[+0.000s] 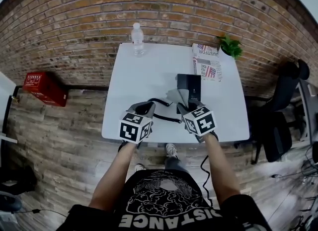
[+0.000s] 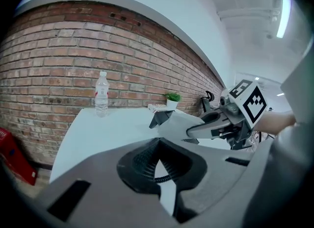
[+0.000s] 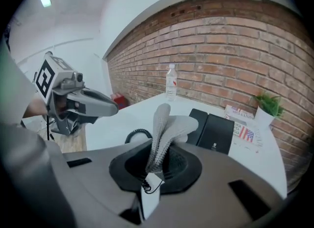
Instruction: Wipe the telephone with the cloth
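Fingers (image 3: 222, 197) of right gripper (image 3: 156, 167) pinch cloth (image 3: 167, 126) near telephone (image 3: 216, 133).

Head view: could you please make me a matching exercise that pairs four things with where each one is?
Things:
1 bottle
2 plant
3 cloth
4 red box

Places:
A in the right gripper's jaws
B on the floor, left of the table
C table's far right corner
D table's far edge, left part

Pairs: 1-D, 2-C, 3-A, 4-B
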Available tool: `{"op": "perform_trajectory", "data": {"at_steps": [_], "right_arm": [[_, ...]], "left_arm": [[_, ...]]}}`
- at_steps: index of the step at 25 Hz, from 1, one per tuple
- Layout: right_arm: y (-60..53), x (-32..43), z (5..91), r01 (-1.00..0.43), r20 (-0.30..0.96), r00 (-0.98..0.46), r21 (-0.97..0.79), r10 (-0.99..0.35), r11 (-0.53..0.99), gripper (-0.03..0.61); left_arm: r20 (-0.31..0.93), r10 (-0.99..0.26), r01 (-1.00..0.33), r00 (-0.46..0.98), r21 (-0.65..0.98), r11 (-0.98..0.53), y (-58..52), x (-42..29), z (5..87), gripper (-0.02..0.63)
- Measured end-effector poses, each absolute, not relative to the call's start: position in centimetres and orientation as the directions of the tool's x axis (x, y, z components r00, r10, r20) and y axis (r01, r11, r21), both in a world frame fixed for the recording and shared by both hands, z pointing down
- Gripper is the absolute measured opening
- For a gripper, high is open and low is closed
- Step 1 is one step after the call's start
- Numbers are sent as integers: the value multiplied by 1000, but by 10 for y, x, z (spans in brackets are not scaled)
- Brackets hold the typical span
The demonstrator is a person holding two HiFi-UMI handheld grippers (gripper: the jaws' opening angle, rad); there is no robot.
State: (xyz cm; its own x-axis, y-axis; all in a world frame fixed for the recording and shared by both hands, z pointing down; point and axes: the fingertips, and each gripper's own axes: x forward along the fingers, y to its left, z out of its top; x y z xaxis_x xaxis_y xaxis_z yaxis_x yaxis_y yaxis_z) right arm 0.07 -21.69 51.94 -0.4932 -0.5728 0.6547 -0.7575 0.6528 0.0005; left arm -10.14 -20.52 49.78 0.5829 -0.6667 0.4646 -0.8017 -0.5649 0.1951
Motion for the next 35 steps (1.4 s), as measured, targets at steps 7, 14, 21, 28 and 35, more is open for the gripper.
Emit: {"op": "perform_trajectory", "data": {"at_steps": [7,14,21,28,35], "right_arm": [[-236,18,462,-785,536,-521,2,-664,619,12],[-248,32,410,-804,423,-540,-4,-728,594,12],[-258,57,391,-841,363,-505,-1,-783,541,12],[-269,69,392,-841,362,-503,4,-785,541,11],[-276,76,391,-838,366,-504,10,-782,545,12]], "left_arm": [[426,-703,-810,570,148,-567,-229,-95,465,6],[398,-730,-819,556,113,-563,-246,-87,435,6],[365,-779,-850,509,70,-523,-264,-90,413,6],[371,-803,-876,466,63,-478,-272,-97,417,6],[389,-793,-871,469,58,-487,-280,-91,423,6]]}}
